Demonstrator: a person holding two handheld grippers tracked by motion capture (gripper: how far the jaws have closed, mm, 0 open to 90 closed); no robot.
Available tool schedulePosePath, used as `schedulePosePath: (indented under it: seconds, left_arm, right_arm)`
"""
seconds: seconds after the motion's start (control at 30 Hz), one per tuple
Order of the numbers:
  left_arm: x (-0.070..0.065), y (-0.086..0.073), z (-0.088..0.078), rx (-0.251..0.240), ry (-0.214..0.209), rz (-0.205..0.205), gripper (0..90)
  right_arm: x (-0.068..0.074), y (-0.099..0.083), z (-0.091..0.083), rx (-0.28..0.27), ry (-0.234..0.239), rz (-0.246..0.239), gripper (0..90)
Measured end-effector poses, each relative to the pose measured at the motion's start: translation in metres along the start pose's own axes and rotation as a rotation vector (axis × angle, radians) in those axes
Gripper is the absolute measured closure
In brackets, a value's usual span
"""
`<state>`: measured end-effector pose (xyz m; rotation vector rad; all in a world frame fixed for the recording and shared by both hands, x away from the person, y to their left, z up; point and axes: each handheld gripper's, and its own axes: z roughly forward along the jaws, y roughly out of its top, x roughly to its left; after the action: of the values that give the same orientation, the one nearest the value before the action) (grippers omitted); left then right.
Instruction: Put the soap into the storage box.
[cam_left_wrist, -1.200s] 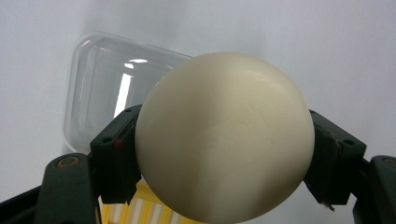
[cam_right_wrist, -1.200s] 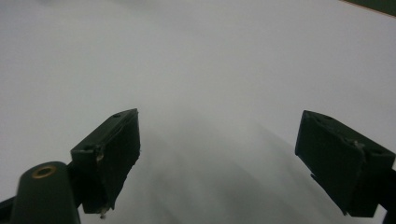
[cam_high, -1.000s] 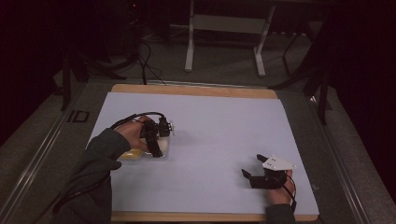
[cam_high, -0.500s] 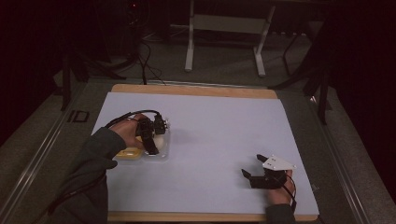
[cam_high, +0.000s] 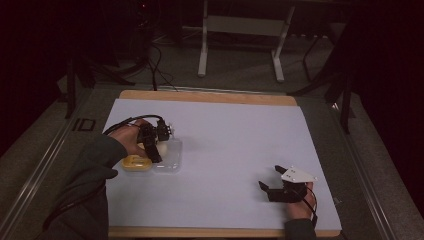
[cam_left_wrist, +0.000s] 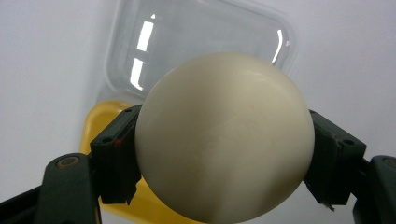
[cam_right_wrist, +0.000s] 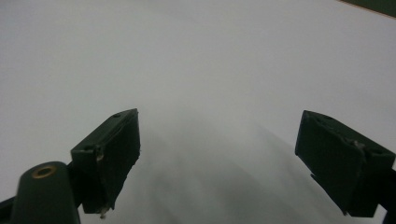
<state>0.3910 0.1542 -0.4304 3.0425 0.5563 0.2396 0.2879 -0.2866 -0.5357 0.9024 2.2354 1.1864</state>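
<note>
My left gripper (cam_left_wrist: 225, 161) is shut on a smooth cream ball (cam_left_wrist: 224, 135), with one black pad pressed on each side. Under the ball lie a clear plastic tray (cam_left_wrist: 196, 37) and, touching its edge, a yellow dish (cam_left_wrist: 100, 126). In the high view the left gripper (cam_high: 155, 149) hangs over the clear tray (cam_high: 171, 159) and the yellow dish (cam_high: 133, 163) at the left of the table. My right gripper (cam_high: 269, 176) rests near the front right corner. Its jaws stand wide open over bare white surface (cam_right_wrist: 233, 163).
A white sheet (cam_high: 230, 135) covers the wooden table top, whose edge (cam_high: 210, 96) shows at the back. Behind the table stands a metal desk frame (cam_high: 202, 50), with cables (cam_high: 160, 75) on the grey floor.
The left hand has drifted a little to the left with the ball held, staying over the tray and dish. The right gripper has kept still.
</note>
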Motion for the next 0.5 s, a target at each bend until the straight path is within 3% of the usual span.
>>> schedulePosePath:
  seconds: [0.5]
  left_arm:
    - [0.009,-0.011,0.003,-0.006,0.004,-0.046,24.6]
  right_arm:
    - [0.000,0.000,0.000,0.000,-0.003,-0.001,13.9]
